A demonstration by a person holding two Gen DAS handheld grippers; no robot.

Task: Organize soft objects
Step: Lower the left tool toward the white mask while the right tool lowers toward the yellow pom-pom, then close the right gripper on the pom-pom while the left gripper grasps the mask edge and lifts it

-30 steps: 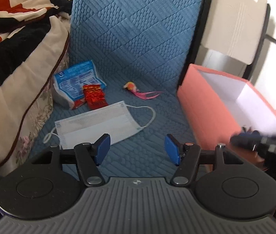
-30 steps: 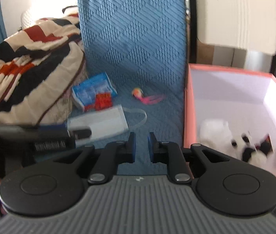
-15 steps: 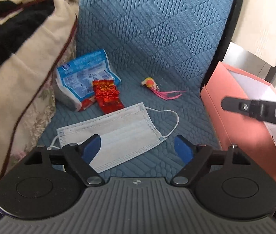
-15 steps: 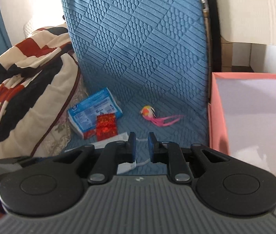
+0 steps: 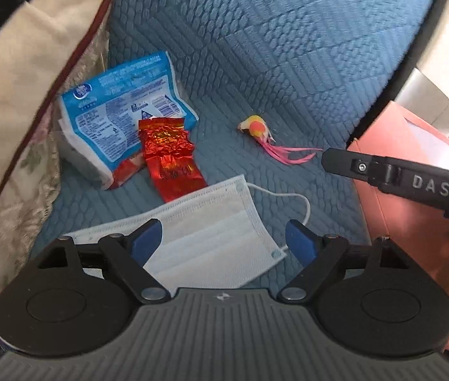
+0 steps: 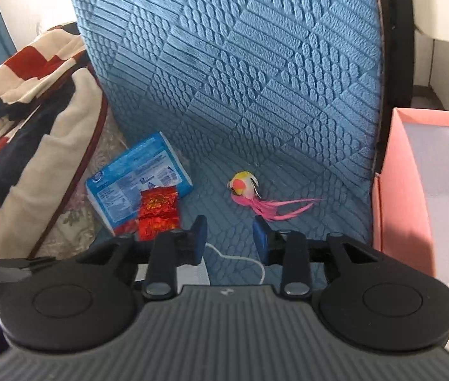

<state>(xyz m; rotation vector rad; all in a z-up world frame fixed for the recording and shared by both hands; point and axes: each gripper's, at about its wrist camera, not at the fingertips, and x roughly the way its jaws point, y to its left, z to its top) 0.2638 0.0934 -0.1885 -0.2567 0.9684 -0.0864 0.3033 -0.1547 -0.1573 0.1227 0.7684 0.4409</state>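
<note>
Now the left gripper [image 5: 223, 238] sits lower and closer over the face mask [image 5: 199, 238] than half a second ago, its blue fingers spread wide with the mask lying flat between and beneath them, not pinched. The right gripper [image 6: 229, 238] has opened: its fingers, nearly pressed together a moment back, now stand apart with nothing between them. It has also swung toward the feather toy [image 6: 250, 192], which lies on the blue cushion [image 6: 256, 95] just ahead of the fingertips. In the left view the right tool's black arm has come further in front of the pink box [image 5: 408, 197].

Taking the mask as landmark: the red foil packet [image 5: 169, 158] touches its far edge, the blue tissue pack [image 5: 119, 127] lies just beyond that and partly under the packet, and the toy lies beyond the mask's ear loop [image 6: 240, 258]. The box stands beside the mask on the loop's side, the striped blanket [image 6: 24, 127] on the opposite side.
</note>
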